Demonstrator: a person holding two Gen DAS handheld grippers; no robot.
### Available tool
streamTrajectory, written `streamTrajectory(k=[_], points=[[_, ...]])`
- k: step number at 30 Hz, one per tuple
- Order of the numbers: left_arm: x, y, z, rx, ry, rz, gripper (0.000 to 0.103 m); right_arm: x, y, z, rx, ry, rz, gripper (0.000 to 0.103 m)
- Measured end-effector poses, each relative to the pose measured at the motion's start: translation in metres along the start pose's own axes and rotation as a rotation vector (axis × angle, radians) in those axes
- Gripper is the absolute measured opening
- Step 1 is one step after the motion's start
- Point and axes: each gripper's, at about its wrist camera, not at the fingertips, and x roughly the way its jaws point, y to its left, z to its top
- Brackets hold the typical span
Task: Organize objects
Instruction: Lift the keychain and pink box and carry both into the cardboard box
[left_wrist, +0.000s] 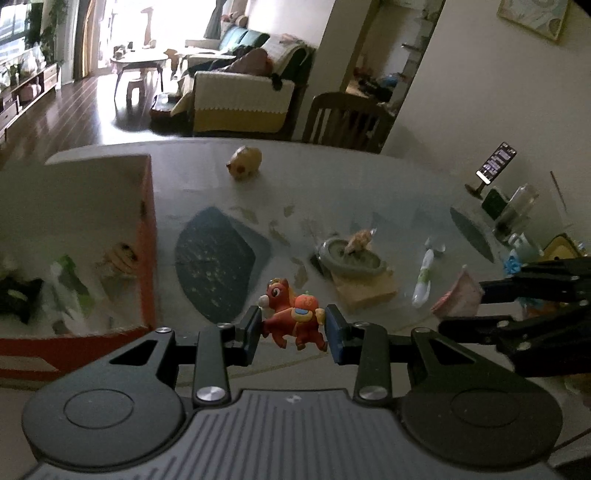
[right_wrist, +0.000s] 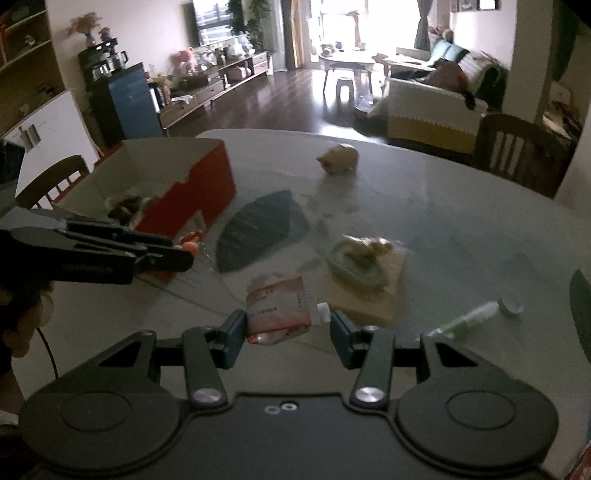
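Note:
A red toy horse (left_wrist: 291, 317) with an orange ball on its back hangs just above the table, and my left gripper (left_wrist: 294, 328) is shut on it. The red-sided box (left_wrist: 147, 236) stands close to its left, white inside and holding several items. In the right wrist view a pink spouted pouch (right_wrist: 280, 306) sits crosswise between the blue pads, with my right gripper (right_wrist: 288, 332) shut on it. The left wrist view shows the same pouch (left_wrist: 458, 295) at the right gripper's tips. The left gripper (right_wrist: 184, 254) with the horse (right_wrist: 190, 243) is beside the box (right_wrist: 192, 199).
On the pale table (left_wrist: 332, 184) are a tan pig figure (left_wrist: 244, 162) at the far side, a grey dish with a small figurine (left_wrist: 351, 258) on a cardboard block, and a green-white tube (left_wrist: 423, 280). A phone on a stand (left_wrist: 495, 164) and clutter fill the right edge. A chair (left_wrist: 347, 122) stands behind.

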Motion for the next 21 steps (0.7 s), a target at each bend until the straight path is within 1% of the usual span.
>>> streamTrajectory(k=[8, 17, 21], points=[[-0.037, 0.031, 0.024, 0.039, -0.066, -0.008, 0.035, 0.008, 0.045, 0.034, -0.061, -0.029, 0.011, 0.049], [-0.064, 0.079, 0.048, 0.067, -0.119, 0.043, 0.035, 0.029, 0.093, 0.072, -0.122, -0.059, 0.023, 0.049], [-0.072, 0.107, 0.057, 0.067, -0.13, 0.087, 0.035, 0.044, 0.114, 0.088, -0.149, -0.064, 0.034, 0.049]])
